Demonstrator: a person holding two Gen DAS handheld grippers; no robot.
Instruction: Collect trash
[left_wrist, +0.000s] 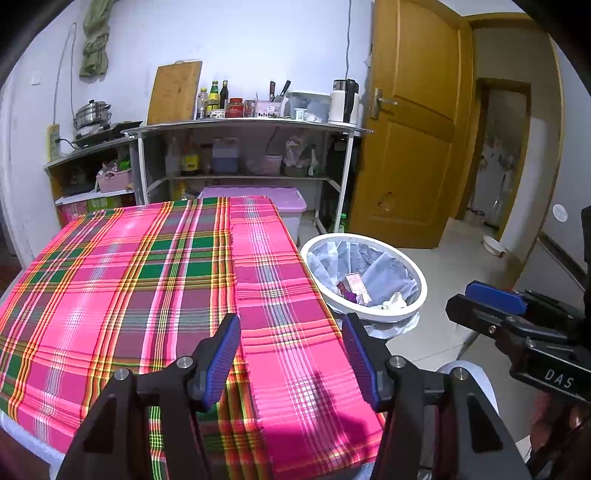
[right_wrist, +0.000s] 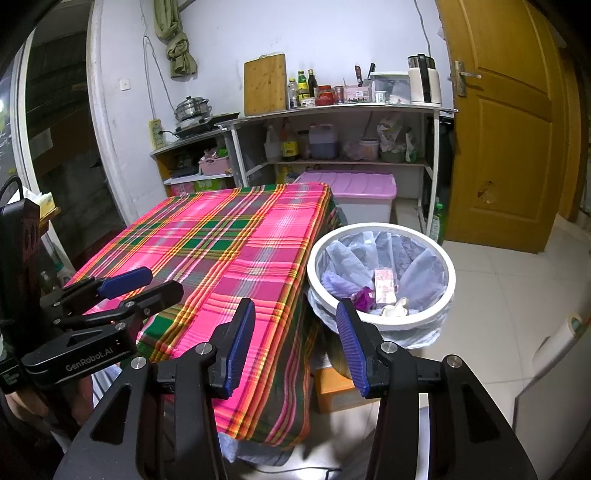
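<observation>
The left gripper (left_wrist: 291, 363) hung over the plaid-covered worktop (left_wrist: 129, 280), its blue fingers (left_wrist: 221, 363) spread wide and holding nothing. The right gripper (right_wrist: 295, 347) was equally wide and empty, poised past the worktop's edge. Ahead and right of both stood the white bin (right_wrist: 380, 321), mouth upward, with a pink packet (right_wrist: 384, 286) lying lengthwise away from the fingers among crumpled scraps (right_wrist: 395, 308).

Right hand-held gripper (right_wrist: 295, 343) empty, jaws apart, above table (right_wrist: 221, 240) edge; trash bin (right_wrist: 380, 325) beside table.
</observation>
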